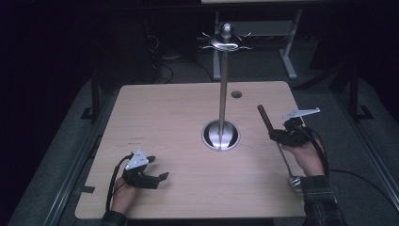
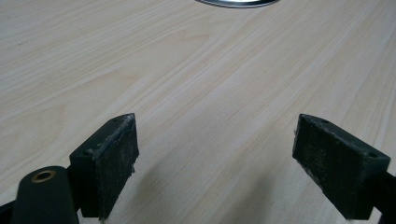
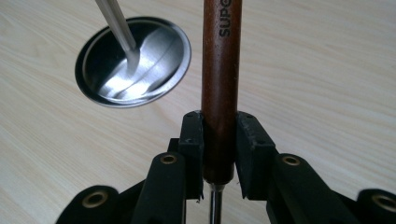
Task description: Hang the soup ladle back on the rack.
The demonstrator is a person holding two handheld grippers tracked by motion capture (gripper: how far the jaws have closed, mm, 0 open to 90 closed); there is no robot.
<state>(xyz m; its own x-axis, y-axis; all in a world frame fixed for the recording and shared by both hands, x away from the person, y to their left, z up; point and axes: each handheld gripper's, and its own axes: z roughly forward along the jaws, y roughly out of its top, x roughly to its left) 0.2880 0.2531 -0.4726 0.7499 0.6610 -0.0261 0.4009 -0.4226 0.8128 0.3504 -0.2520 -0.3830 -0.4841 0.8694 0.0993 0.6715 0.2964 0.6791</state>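
Right gripper view tells me most of what I need: my right gripper (image 3: 219, 154) is clamped on the brown wooden handle of a ladle (image 3: 221, 70), both pads pressed flat against the wood, with the thin metal shank running down out of the bottom of the grip. From the high view the ladle (image 1: 276, 141) sits just to the right of the steel utensil stand (image 1: 221, 94), handle end tilted up and toward the stand's pole, bowl hanging low near my right hand. So I'd say I'm in the carry step, ladle picked up and not yet hung. The stand's round base (image 3: 133, 60) is planted mid-table (image 1: 164, 127), and its ring of hooks (image 1: 227, 43) is right at the top of the pole, well above where the ladle is now. Next move, as I see it: raise the ladle to that ring and get the handle end onto a hook; I can't tell from here if the handle has a hanging hole. My left gripper (image 1: 155, 176) sits low, left of the base, jaws wide open with nothing between them.
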